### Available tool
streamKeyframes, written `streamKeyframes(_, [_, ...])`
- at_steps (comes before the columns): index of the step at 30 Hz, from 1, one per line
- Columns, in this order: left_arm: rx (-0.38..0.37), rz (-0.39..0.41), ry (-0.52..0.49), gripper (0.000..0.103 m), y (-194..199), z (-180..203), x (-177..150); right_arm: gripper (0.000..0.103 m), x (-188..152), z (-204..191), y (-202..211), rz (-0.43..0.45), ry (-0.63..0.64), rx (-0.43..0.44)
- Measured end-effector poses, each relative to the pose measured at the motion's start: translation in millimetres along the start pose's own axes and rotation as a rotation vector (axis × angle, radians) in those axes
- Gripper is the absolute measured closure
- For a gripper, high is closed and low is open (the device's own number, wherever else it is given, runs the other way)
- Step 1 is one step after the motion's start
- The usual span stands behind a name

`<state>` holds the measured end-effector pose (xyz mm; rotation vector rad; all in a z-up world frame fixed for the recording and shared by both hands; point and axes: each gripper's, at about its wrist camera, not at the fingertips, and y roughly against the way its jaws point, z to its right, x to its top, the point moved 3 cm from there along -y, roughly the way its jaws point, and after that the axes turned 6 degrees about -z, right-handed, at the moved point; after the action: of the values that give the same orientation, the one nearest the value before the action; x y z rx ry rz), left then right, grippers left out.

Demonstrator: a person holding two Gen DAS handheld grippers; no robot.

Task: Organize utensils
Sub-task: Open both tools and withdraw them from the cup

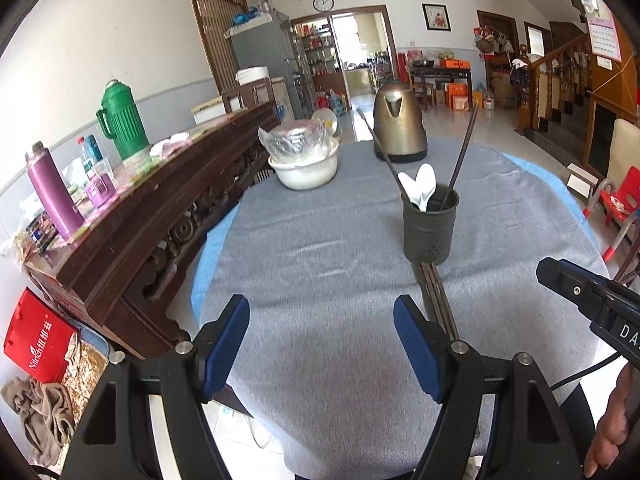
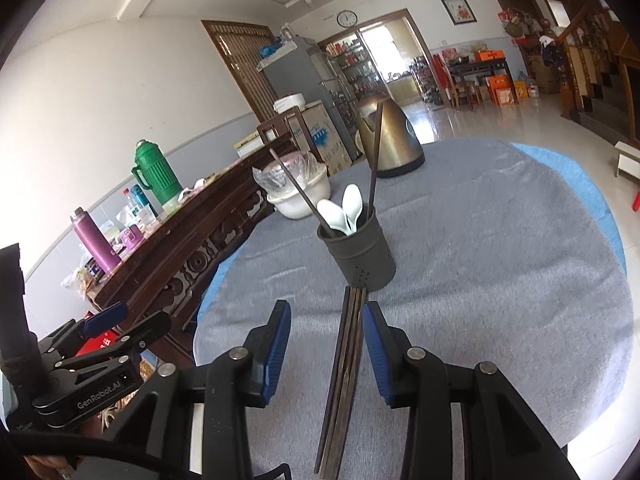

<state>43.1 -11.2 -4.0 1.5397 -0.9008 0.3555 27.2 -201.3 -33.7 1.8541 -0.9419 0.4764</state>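
Note:
A dark utensil holder [image 1: 430, 228] [image 2: 360, 252] stands on the grey-clothed round table [image 1: 320, 240] [image 2: 500, 280]. White spoons [image 1: 420, 186] [image 2: 344, 208] and two upright chopsticks [image 1: 464, 152] [image 2: 376, 152] stick out of it. A bundle of dark chopsticks [image 1: 438, 300] [image 2: 344, 360] lies flat on the cloth just in front of the holder. My right gripper [image 2: 326, 308] [image 1: 560, 276] is open and straddles that bundle, which lies close to the right pad [image 2: 378, 352] without being squeezed. My left gripper [image 1: 320, 308] [image 2: 108, 316] is open and empty, left of the bundle.
A brass-coloured kettle [image 1: 398, 124] [image 2: 390, 140] and a white bowl [image 1: 304, 172] [image 2: 298, 200] holding a plastic-wrapped item sit at the far side of the table. A carved wooden sideboard [image 1: 160, 208] on the left carries a green thermos [image 1: 120, 120] and a purple flask [image 1: 54, 196]. A red chair [image 1: 624, 196] stands to the right.

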Motion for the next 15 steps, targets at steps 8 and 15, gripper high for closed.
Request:
streamKeyframes(8, [-0.004,-0.036,0.016,0.028,-19,-4,-6,0.062,-9,3,-19,-0.047,-0.002,-0.008])
streamKeyframes(15, [-0.044,-0.111,0.029,0.028,-55,-2,-16,0.063,-18,12,-50,-0.116,-0.010,-0.037])
